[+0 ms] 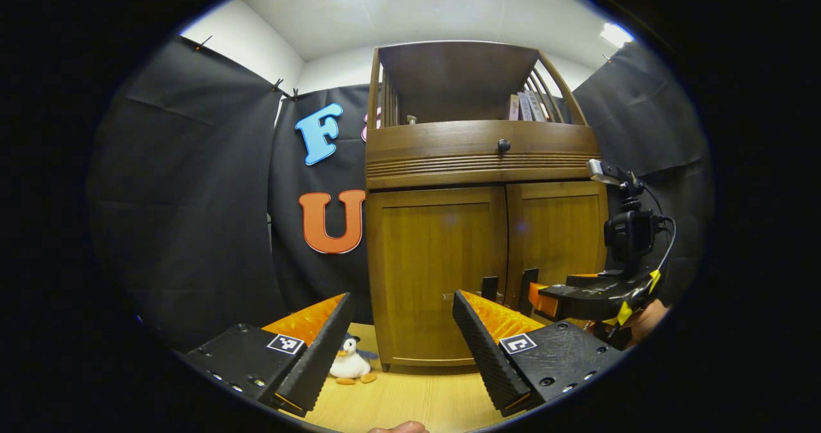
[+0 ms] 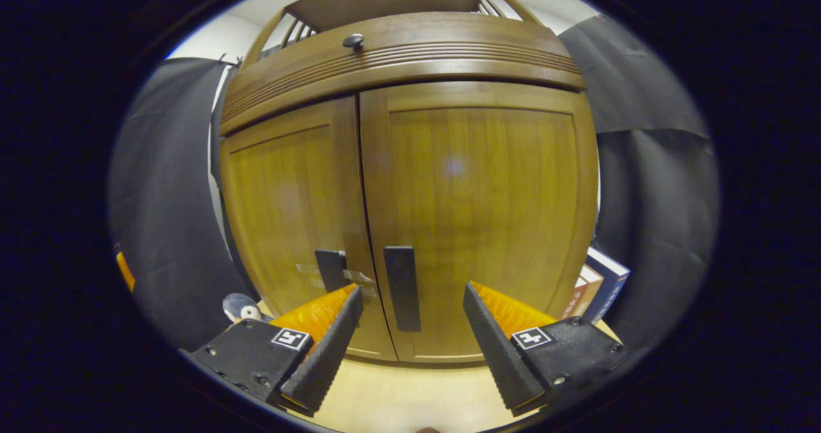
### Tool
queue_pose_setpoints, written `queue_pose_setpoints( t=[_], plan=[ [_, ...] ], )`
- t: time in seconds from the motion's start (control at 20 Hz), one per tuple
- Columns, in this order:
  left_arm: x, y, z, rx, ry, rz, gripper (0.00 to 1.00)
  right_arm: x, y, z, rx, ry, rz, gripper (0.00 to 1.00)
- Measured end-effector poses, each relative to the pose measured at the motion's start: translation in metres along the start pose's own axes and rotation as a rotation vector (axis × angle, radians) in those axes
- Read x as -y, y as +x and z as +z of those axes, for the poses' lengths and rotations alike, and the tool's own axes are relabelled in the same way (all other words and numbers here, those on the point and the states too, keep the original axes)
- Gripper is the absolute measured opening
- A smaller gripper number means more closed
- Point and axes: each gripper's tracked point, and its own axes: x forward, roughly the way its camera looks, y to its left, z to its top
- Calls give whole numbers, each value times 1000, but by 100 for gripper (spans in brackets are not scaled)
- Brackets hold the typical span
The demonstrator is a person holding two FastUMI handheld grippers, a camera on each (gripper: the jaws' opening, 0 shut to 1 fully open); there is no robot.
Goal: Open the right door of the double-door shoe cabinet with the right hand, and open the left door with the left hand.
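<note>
The wooden shoe cabinet stands ahead with both doors closed: the left door (image 1: 436,272) and the right door (image 1: 555,234). Two dark vertical handles sit side by side at the middle seam, the left handle (image 1: 489,287) and the right handle (image 1: 529,282). My left gripper (image 1: 403,295) is open, some way back from the left door, with nothing in it. Close to the right door (image 2: 481,195), my right gripper (image 2: 412,288) is open, and the right handle (image 2: 403,288) shows between its fingers. The left handle (image 2: 331,269) lies just beside it. In the left gripper view, the right gripper (image 1: 545,299) reaches the handles from the right.
A drawer with a round knob (image 1: 503,145) tops the doors, with an open shelf holding books (image 1: 526,106) above it. A plush penguin (image 1: 349,362) lies on the wooden floor at the cabinet's left foot. More books (image 2: 596,288) lean at its right side. A hand (image 1: 644,321) holds the right gripper.
</note>
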Motion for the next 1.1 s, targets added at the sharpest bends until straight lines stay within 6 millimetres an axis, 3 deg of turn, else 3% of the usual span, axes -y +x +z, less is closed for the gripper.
queue_pose_setpoints(
  t=[0.2, 0.55, 0.85, 1.1],
  plan=[
    [-9, -2, -3, -5, 12, 25, 95, -5, 23, -4, -7, -7, -2, 97],
    [-22, -9, -10, -27, -1, 57, 95, -11, 46, -12, -32, -15, -24, 90],
    [-31, -13, -14, -42, -9, 67, 95, 2, 63, -19, -51, -21, -79, 72],
    [-40, -16, -19, -57, -11, 68, 95, 0, 71, -27, -85, -24, -77, 60]
  ],
)
